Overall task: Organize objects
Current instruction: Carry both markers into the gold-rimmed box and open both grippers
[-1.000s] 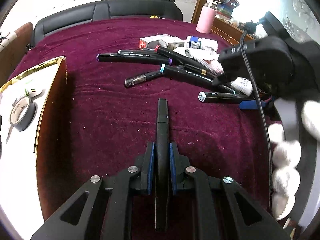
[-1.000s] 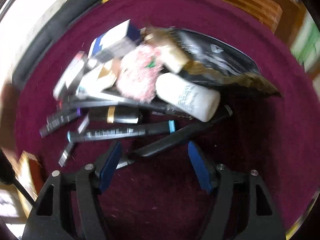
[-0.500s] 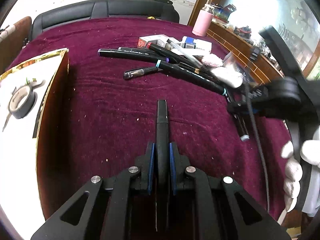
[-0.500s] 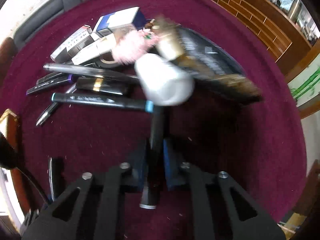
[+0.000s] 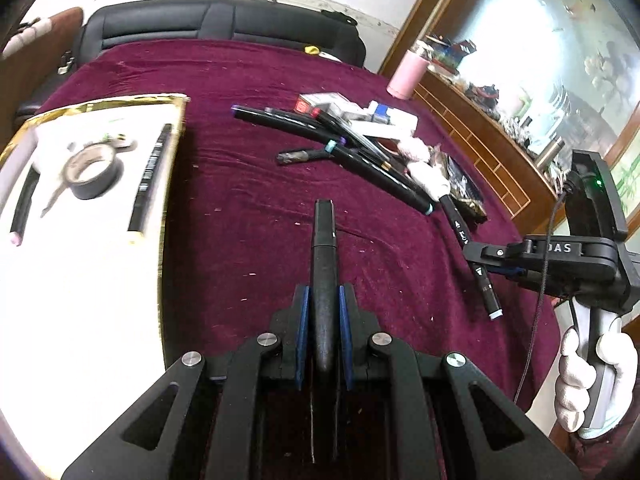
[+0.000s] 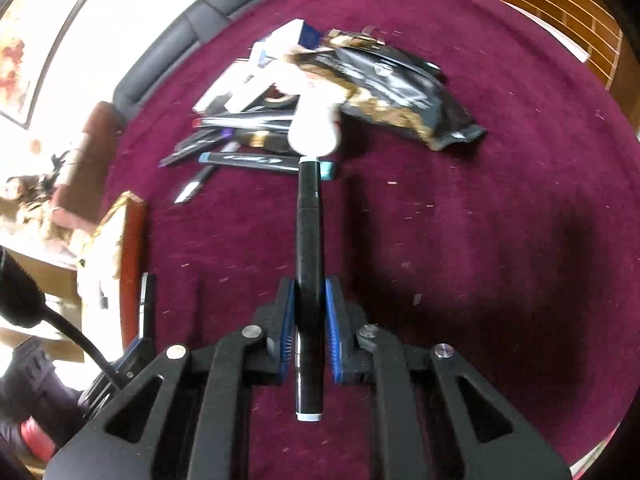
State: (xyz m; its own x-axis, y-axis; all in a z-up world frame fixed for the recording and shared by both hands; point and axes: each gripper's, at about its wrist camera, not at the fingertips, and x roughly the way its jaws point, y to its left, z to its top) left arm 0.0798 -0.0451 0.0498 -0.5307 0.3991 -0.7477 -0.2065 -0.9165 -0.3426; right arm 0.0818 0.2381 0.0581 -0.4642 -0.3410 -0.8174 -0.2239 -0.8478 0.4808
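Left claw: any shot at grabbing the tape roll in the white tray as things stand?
Probably not yet. The left claw is shut on a black pen, so it has no free grip. The tape roll lies uncovered in the open tray, so access is free once the pen is dropped.

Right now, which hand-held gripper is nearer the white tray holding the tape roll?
Left. The left hand-held gripper sits just beside the white tray; the right hand-held gripper is across the cloth, far from it.
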